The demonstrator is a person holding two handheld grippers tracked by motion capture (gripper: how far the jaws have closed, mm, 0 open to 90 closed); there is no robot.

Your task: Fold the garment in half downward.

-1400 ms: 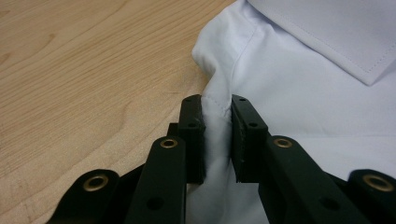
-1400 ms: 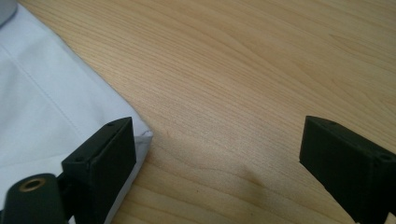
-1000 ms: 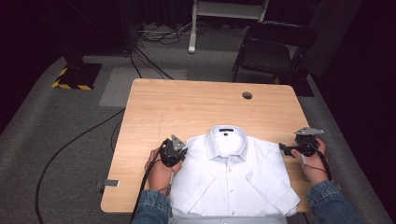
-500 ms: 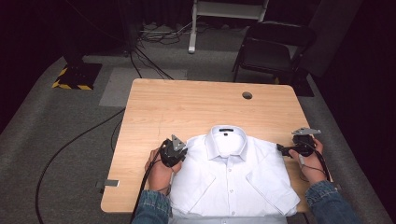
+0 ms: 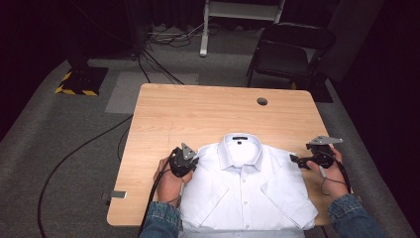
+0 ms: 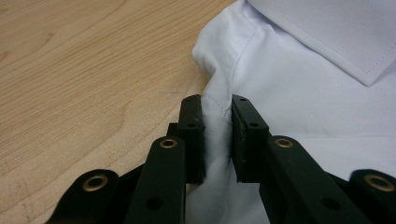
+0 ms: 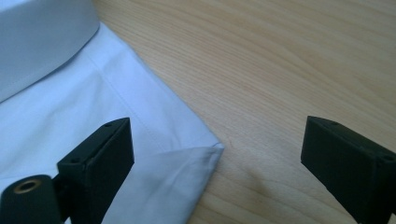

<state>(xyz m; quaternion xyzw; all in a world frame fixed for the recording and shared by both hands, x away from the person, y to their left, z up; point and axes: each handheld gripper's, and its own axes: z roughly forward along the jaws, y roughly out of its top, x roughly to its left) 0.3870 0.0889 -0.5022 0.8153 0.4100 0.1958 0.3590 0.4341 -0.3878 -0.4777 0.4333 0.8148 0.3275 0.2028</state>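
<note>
A white short-sleeved shirt point(image 5: 245, 186) lies flat, collar away from me, on the near half of the wooden table point(image 5: 208, 111). My left gripper point(image 5: 190, 161) sits at the shirt's left shoulder. In the left gripper view its jaws are pinched on a fold of the shirt's shoulder fabric point(image 6: 217, 135). My right gripper point(image 5: 296, 159) hovers at the shirt's right shoulder edge. In the right gripper view its jaws stand wide apart over the shirt's shoulder corner point(image 7: 196, 156) and bare wood, holding nothing.
A round cable hole point(image 5: 262, 101) sits near the table's far right. A dark chair point(image 5: 287, 54) stands behind the table. Cables point(image 5: 148, 59) run across the grey floor at the left and behind. The shirt's hem reaches the table's near edge.
My right gripper has drifted slightly outward and up at the shirt's right shoulder. The left gripper and the shirt stay where they were.
</note>
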